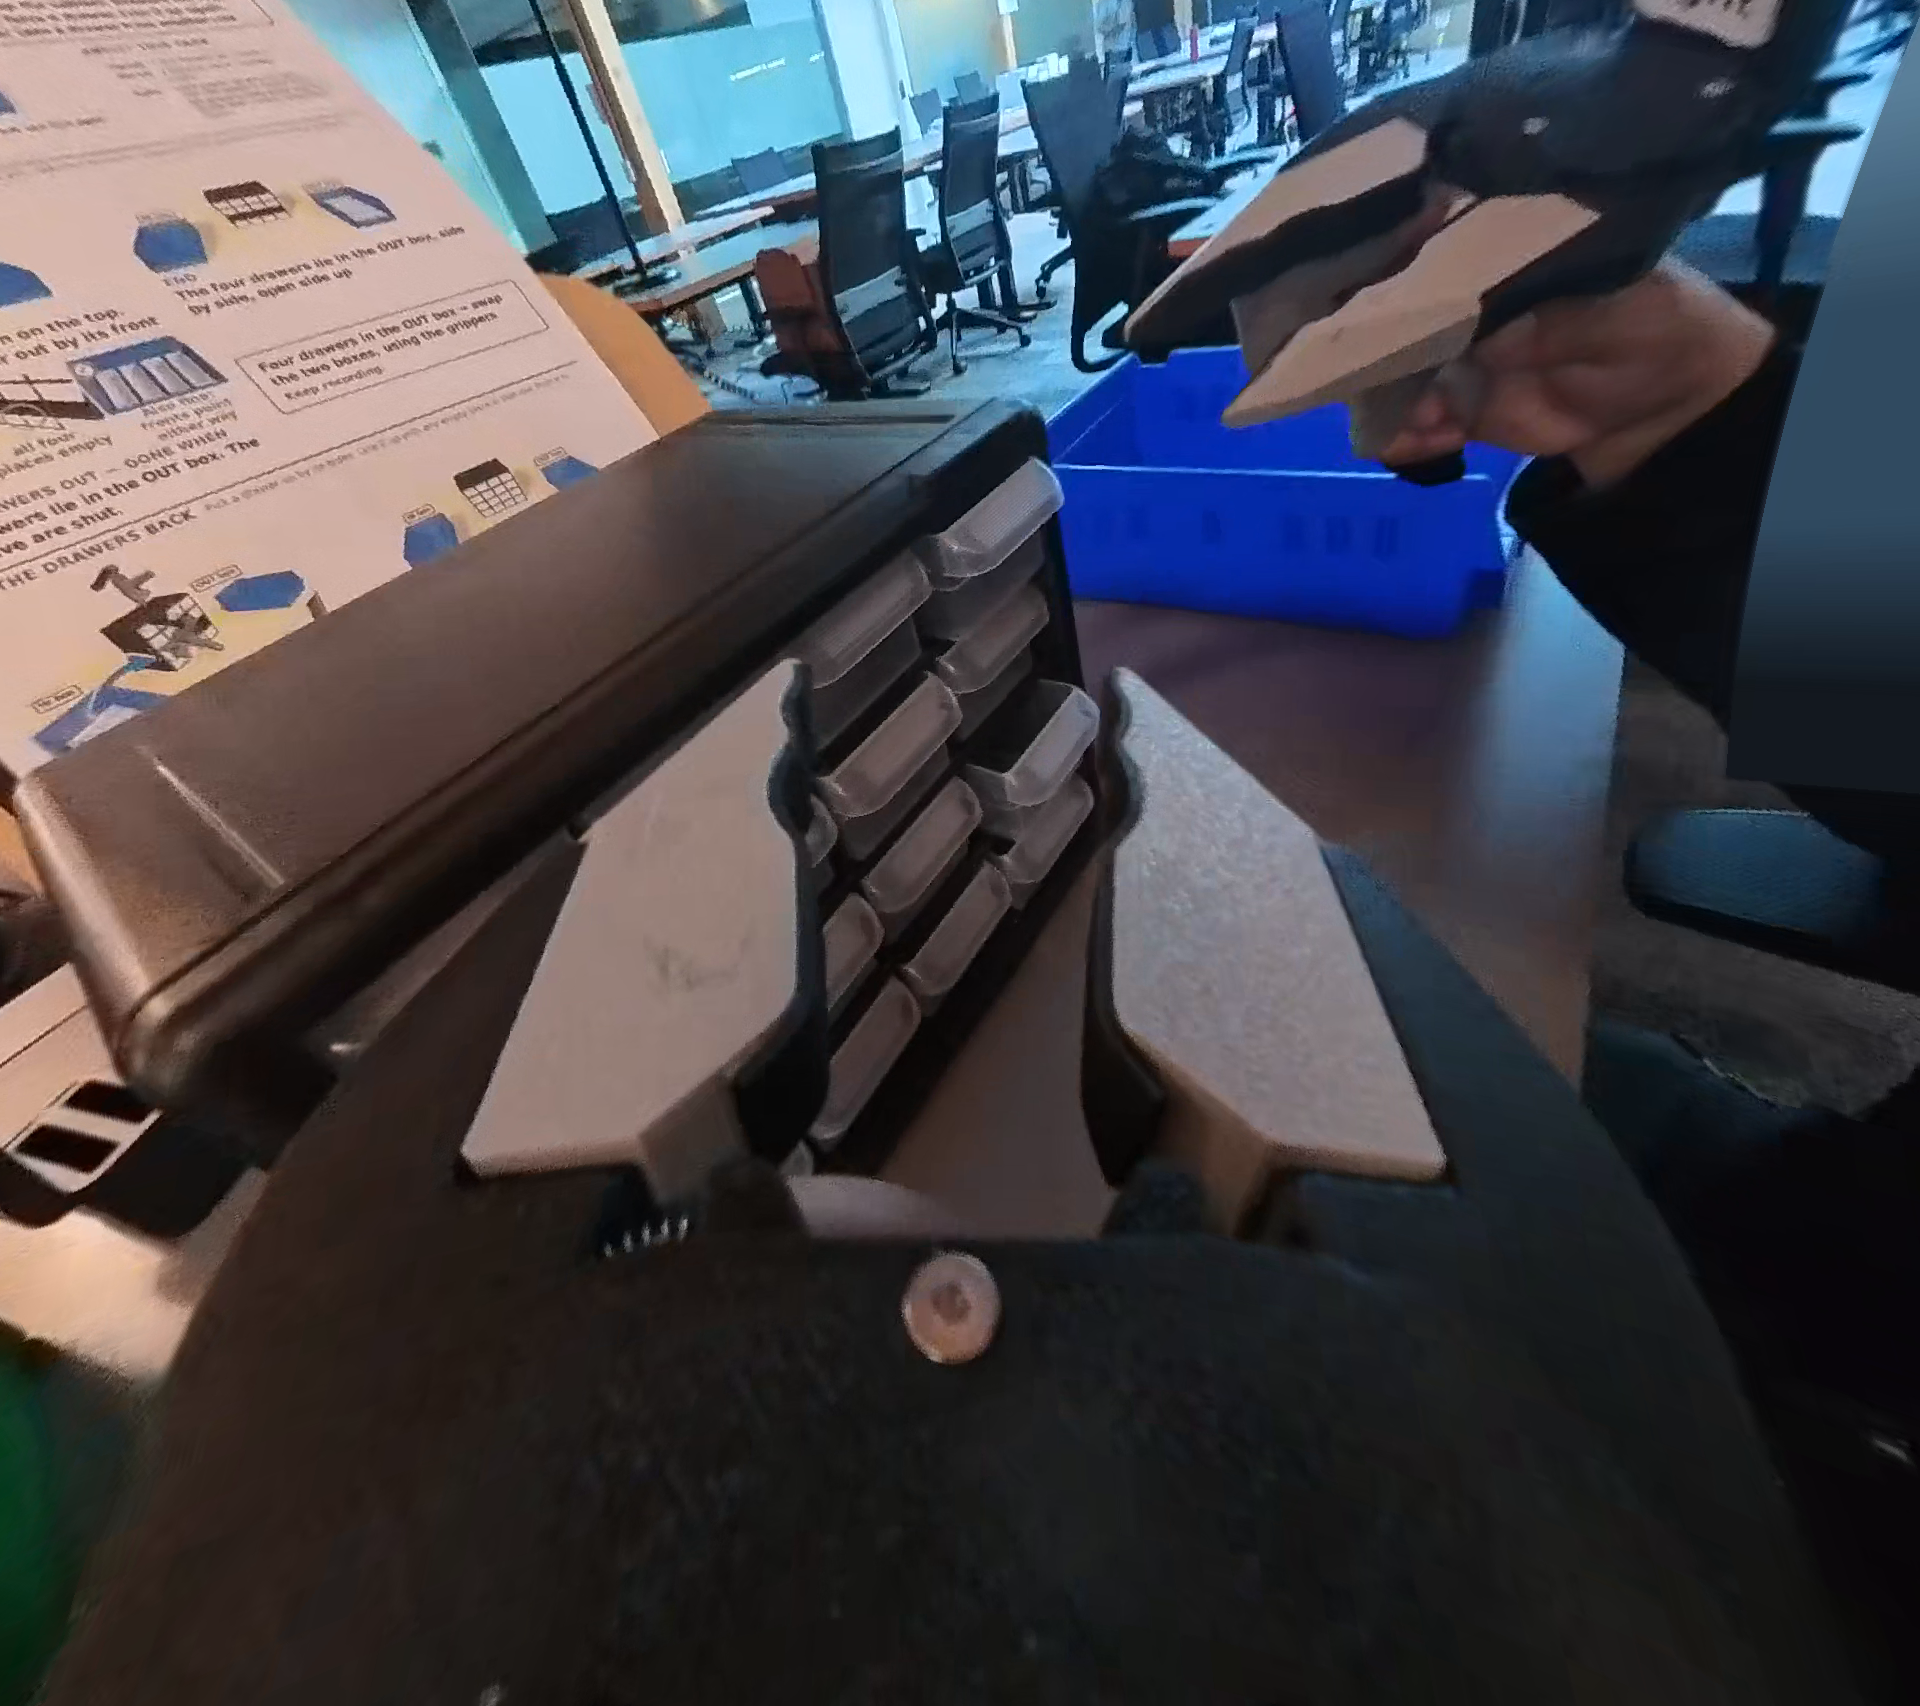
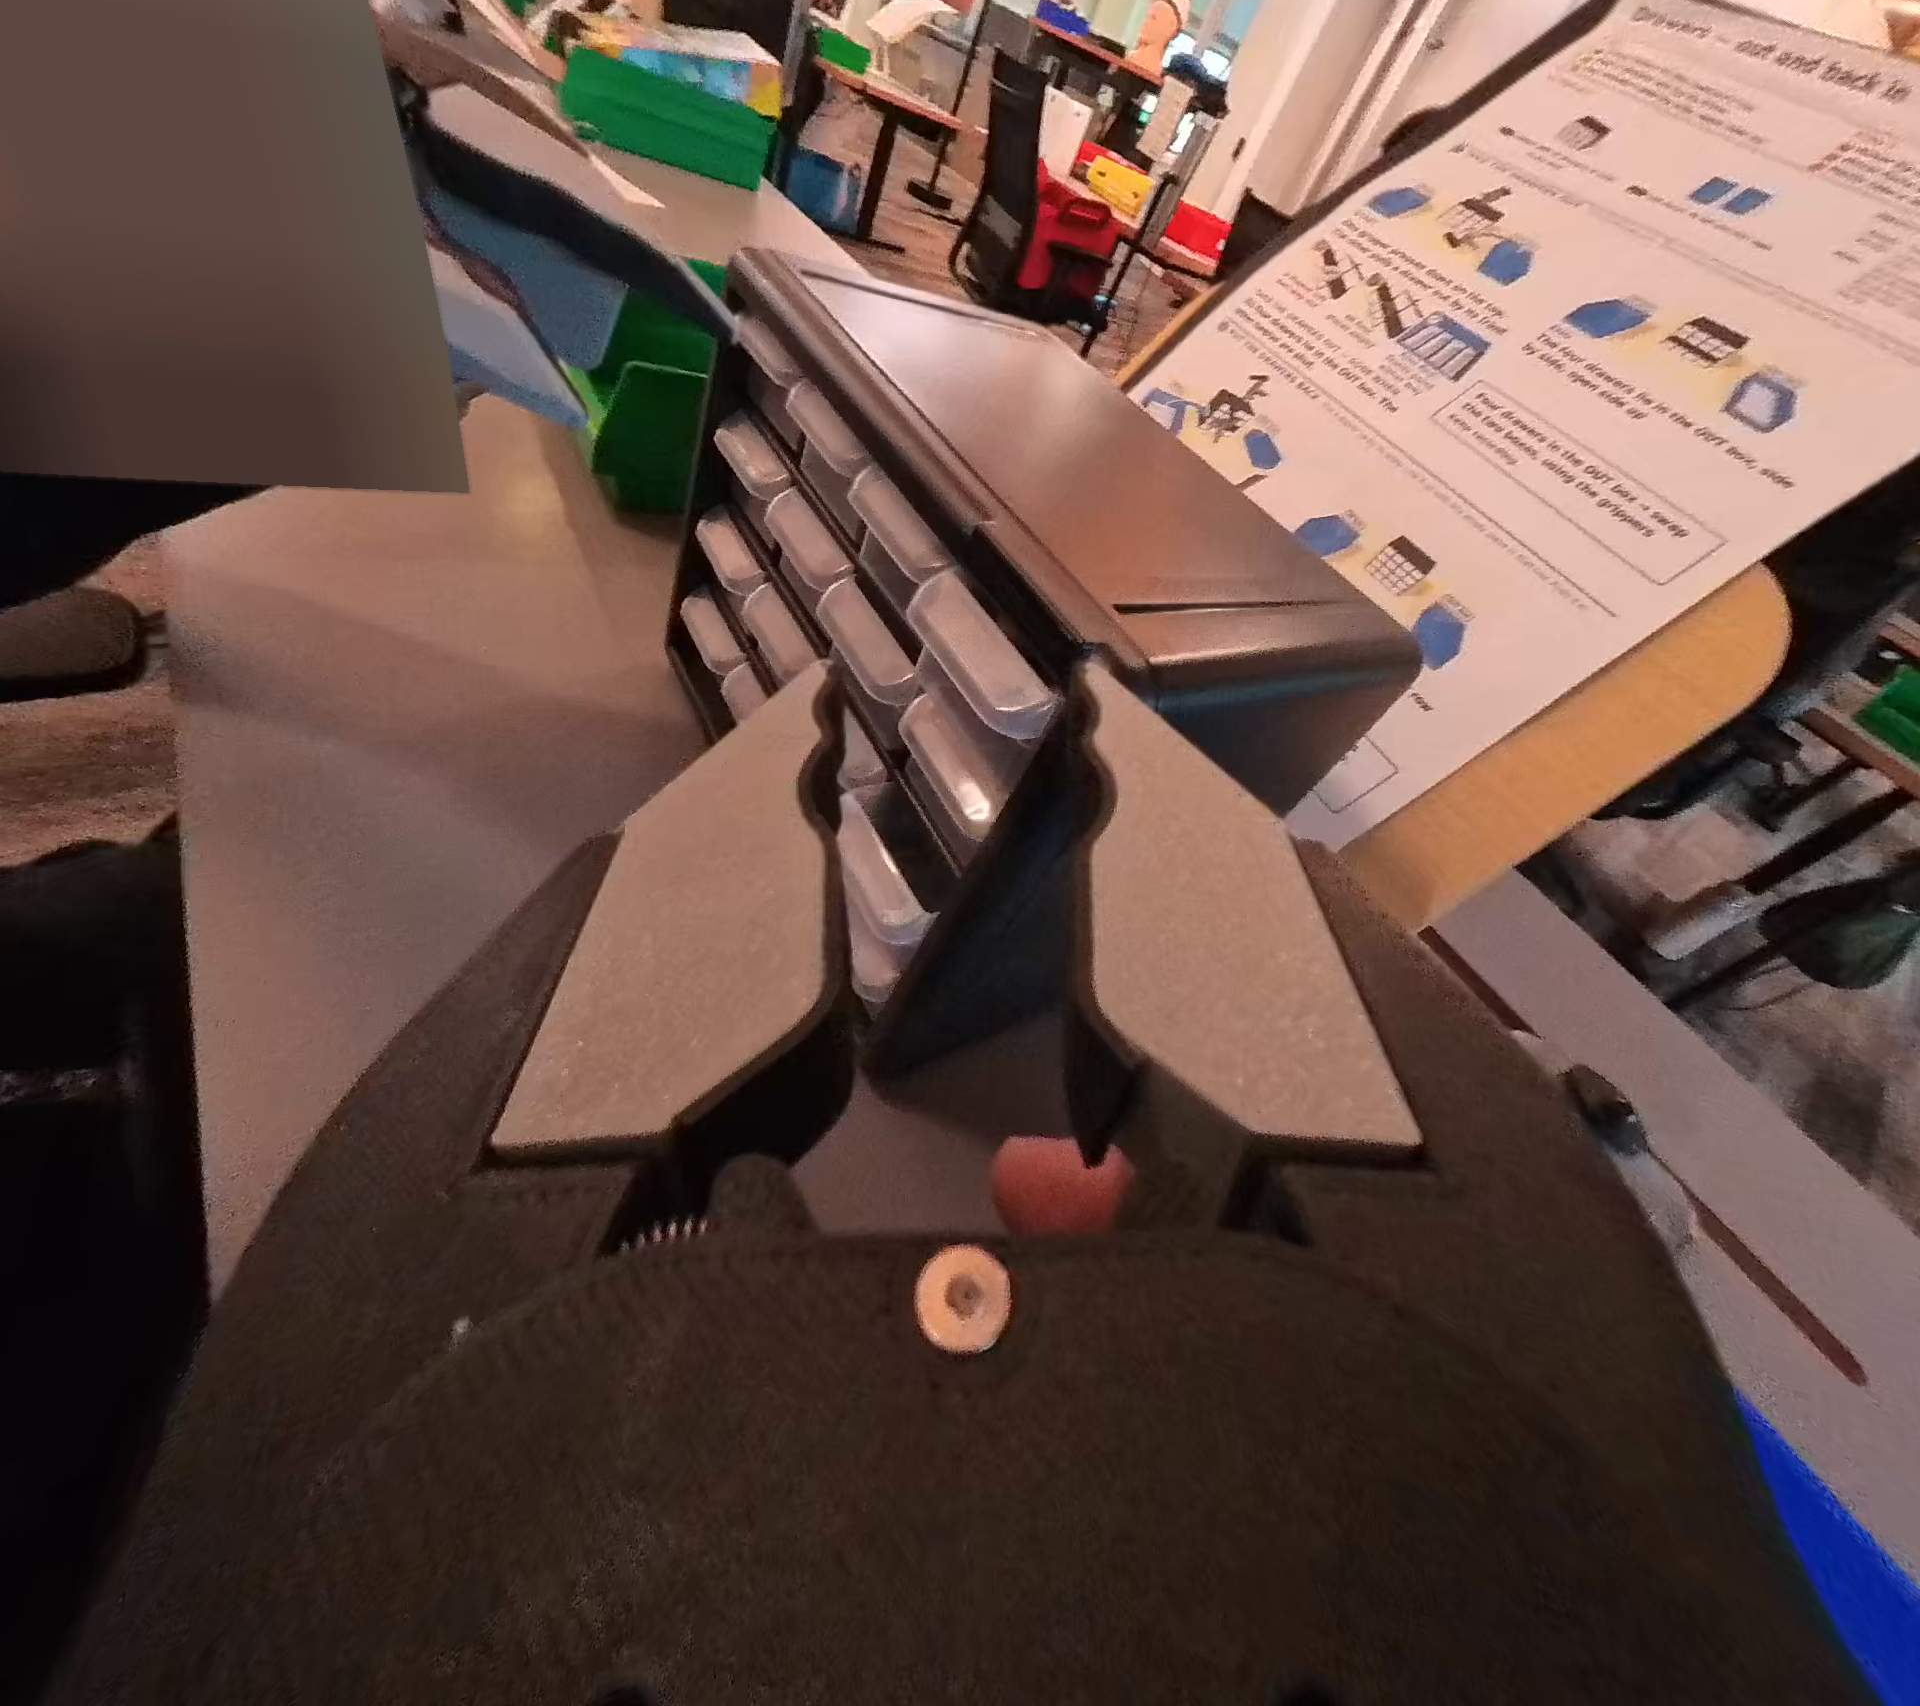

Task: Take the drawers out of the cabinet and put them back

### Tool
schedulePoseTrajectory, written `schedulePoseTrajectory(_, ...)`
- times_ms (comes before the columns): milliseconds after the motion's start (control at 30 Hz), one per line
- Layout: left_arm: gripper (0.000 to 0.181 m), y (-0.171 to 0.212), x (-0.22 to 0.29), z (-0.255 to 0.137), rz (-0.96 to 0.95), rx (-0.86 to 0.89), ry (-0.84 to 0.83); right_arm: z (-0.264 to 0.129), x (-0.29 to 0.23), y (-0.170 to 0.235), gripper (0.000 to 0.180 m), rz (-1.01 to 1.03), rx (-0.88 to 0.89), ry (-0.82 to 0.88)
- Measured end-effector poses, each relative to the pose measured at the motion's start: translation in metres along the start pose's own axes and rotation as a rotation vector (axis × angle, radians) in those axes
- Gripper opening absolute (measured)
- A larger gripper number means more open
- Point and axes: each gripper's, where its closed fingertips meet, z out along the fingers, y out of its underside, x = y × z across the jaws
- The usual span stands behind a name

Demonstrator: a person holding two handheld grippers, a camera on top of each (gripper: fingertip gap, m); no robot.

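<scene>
A black cabinet [image 1: 520, 669] with several small clear drawers [image 1: 904, 742] stands on the table; it also shows in the right wrist view [image 2: 1039, 461] with its drawers [image 2: 873, 648]. My left gripper [image 1: 956, 700] is open and empty, its tips close in front of the right-hand drawer columns. One drawer [image 1: 1039, 742] there sticks out slightly. My right gripper [image 2: 951, 700] is open and empty, facing the cabinet's front right corner. In the left wrist view the right gripper [image 1: 1184, 373] hovers above a blue bin [image 1: 1247, 534], to the right of the cabinet.
A printed instruction sheet [image 1: 260, 254] leans behind the cabinet, also seen in the right wrist view [image 2: 1558, 368]. Green bins [image 2: 655, 430] stand left of the cabinet. The blue bin's edge [image 2: 1849, 1573] is at the lower right. Office chairs [image 1: 873, 254] stand behind the table [image 1: 1351, 721].
</scene>
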Motion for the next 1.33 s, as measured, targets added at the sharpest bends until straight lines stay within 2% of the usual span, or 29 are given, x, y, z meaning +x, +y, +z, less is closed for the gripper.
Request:
schedulePoseTrajectory(400, 0.053, 0.031, -0.003, 0.009, 0.073, -0.131, -0.006, 0.012, -0.008, 0.026, 0.034, 0.071, -0.119, 0.076)
schedulePoseTrajectory(533, 0.052, 0.039, -0.005, 0.012, 0.051, -0.138, 0.0, 0.026, -0.018, 0.045, 0.033, 0.084, -0.155, 0.033)
schedulePoseTrajectory(667, 0.052, 0.063, 0.014, 0.033, 0.042, -0.197, 0.062, 0.045, -0.026, 0.08, 0.037, 0.079, -0.29, 0.019)
schedulePoseTrajectory(867, 0.051, 0.101, 0.022, 0.056, 0.08, -0.293, 0.086, 0.057, -0.032, 0.099, 0.037, 0.062, -0.359, 0.012)
schedulePoseTrajectory(1133, 0.048, 0.106, 0.026, 0.082, 0.056, -0.258, 0.121, 0.056, -0.033, 0.109, 0.037, 0.137, -0.34, 0.03)
schedulePoseTrajectory(1333, 0.042, 0.109, 0.026, 0.079, 0.036, -0.198, 0.11, 0.059, -0.033, 0.105, 0.036, 0.117, -0.339, 0.05)
